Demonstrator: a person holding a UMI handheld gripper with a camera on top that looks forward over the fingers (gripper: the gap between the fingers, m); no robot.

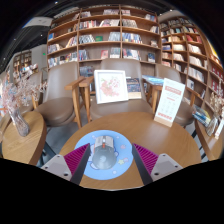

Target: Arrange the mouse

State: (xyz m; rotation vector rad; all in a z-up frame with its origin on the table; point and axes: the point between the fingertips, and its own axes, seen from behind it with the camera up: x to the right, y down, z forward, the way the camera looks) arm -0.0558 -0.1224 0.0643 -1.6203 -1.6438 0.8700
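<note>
A grey-and-white mouse (104, 153) lies on a round light-blue mouse mat (122, 166) on a round wooden table (150, 128). My gripper (111, 158) is open, with its magenta pads (76, 157) on either side of the mat. The mouse stands between the fingers, resting on the mat. It is nearer the left finger, and a clear gap shows on its right side. The near edge of the mat runs out of view below the fingers.
Beyond the table stand a framed picture (110, 86) and a white sign (169, 100), with wooden chairs (60, 92) around them. A second table with a vase of twigs (16, 100) is at the left. Bookshelves (110, 35) line the back.
</note>
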